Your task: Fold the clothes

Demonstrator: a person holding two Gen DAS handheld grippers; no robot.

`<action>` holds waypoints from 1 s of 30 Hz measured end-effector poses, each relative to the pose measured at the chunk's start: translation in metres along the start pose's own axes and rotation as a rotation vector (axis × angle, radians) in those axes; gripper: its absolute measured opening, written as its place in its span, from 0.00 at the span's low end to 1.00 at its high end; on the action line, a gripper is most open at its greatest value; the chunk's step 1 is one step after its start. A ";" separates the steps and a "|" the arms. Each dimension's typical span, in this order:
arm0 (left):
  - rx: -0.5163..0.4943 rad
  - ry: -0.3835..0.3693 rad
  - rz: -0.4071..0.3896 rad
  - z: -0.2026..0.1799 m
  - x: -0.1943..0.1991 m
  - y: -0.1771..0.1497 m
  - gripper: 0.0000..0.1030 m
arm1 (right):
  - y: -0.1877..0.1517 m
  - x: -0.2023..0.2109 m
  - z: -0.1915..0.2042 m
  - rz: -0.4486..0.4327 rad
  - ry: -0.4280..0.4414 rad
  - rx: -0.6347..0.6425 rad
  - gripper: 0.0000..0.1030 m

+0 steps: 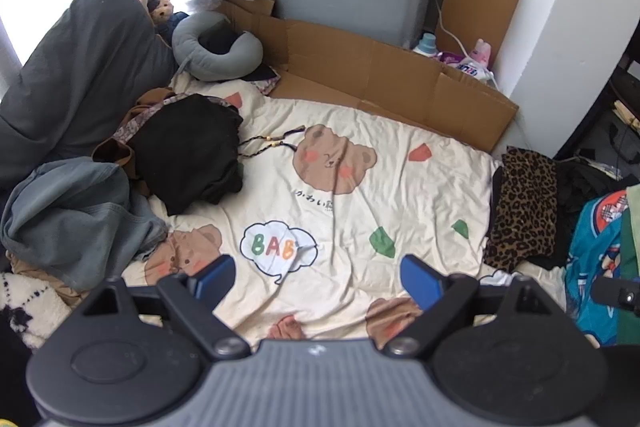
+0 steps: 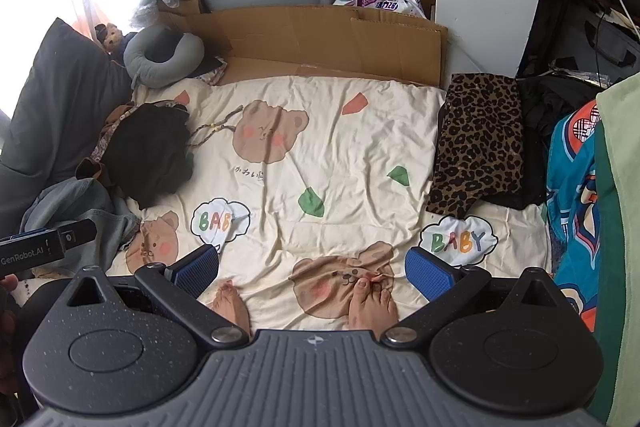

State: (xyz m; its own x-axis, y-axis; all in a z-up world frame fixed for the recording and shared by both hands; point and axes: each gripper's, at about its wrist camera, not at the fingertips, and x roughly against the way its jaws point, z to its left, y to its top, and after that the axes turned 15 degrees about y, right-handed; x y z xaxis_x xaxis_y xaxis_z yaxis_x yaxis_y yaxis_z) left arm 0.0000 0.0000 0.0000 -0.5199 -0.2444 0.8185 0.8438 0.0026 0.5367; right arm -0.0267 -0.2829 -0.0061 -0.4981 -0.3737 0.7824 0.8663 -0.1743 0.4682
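Left gripper [image 1: 318, 277]: jaws wide, empty
Right gripper [image 2: 312, 273]: jaws wide, empty
Sheet [image 2: 340, 155]: bare middle
Leopard cloth [image 2: 480, 143]: folded, right edge
Black garment [image 1: 188, 151]: heaped, left

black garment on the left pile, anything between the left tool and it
Nothing visible blocks it. The left tool hangs open over bare bear-print sheet, and the black garment lies on top of the pile, with only a beaded cord beside it.
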 end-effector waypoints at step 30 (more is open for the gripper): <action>0.000 -0.003 -0.002 0.002 0.000 0.002 0.88 | -0.002 0.000 0.002 -0.004 0.020 -0.012 0.99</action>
State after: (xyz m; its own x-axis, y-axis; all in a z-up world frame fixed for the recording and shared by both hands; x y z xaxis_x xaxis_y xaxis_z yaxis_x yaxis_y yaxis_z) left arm 0.0018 0.0022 0.0012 -0.5222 -0.2418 0.8179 0.8427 0.0016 0.5385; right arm -0.0288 -0.2806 -0.0061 -0.5009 -0.3912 0.7721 0.8647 -0.1863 0.4665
